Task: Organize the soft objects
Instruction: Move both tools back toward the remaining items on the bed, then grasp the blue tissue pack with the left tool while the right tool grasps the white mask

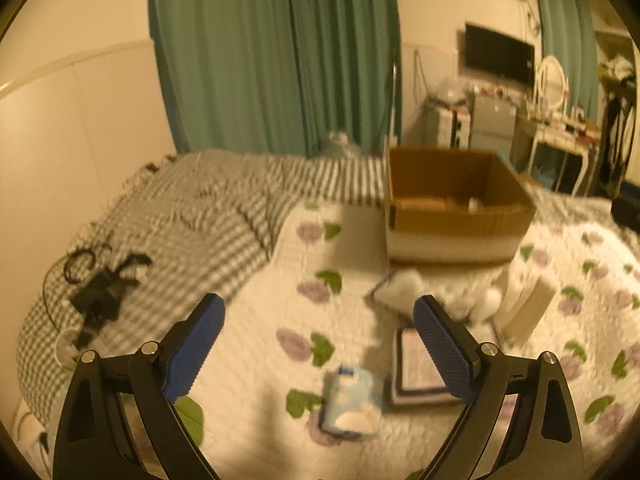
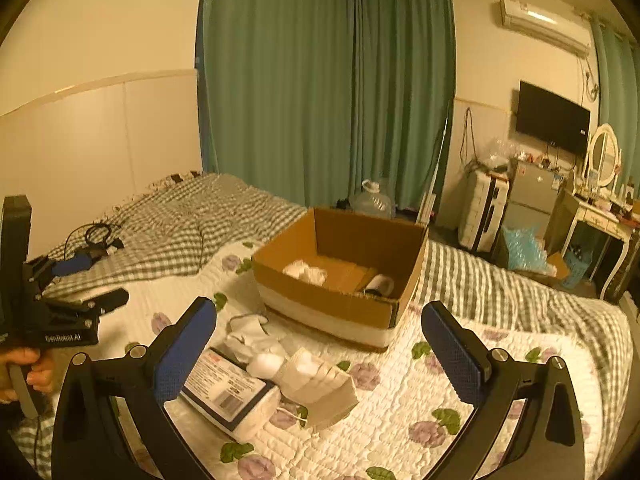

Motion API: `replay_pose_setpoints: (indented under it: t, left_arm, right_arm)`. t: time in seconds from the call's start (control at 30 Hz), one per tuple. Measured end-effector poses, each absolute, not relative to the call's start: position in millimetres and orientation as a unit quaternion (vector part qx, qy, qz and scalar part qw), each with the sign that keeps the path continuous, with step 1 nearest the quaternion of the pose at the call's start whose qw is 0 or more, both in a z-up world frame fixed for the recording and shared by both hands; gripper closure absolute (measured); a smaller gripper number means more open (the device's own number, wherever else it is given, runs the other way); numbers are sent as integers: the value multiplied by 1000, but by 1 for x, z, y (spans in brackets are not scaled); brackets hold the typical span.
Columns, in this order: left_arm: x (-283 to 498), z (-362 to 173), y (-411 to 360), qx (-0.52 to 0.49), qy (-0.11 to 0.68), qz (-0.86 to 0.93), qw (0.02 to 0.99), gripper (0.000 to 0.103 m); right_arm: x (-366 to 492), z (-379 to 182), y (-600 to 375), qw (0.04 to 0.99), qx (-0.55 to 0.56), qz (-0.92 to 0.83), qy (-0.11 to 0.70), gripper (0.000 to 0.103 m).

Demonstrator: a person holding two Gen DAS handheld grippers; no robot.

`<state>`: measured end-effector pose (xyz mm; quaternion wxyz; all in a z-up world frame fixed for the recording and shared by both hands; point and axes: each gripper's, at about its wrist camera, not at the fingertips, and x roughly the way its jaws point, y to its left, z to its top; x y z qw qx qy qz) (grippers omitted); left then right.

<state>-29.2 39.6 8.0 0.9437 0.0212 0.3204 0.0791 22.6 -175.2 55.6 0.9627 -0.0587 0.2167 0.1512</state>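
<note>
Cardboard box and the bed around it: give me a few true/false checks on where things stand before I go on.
1. The box is empty. False: white soft items already lie inside.
2. Both tongs are open and hold nothing. True: left tongs and right tongs are spread wide.
3. Socks lie on the quilt outside the box. True.
4. The curtains are red. False: they are green.
5. The labelled pack is in the box. False: it lies on the quilt, near the right tongs.
</note>
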Motion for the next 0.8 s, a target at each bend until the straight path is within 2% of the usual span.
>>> replay_pose_setpoints:
  t: [0.27, 0.37, 0.8]
  left_arm:
    - [-18, -54, 38, 59, 400, 65, 913, 7]
    - [-15, -72, 37, 79, 430, 56, 898, 13]
    - [0, -114, 20, 118, 494, 22, 861, 13]
  right_arm:
    - [52, 7, -178, 950, -57, 157, 265, 0]
    - [61, -14, -177, 941, -66, 157, 292, 0]
    - [95, -74, -175, 909, -78, 157, 378, 0]
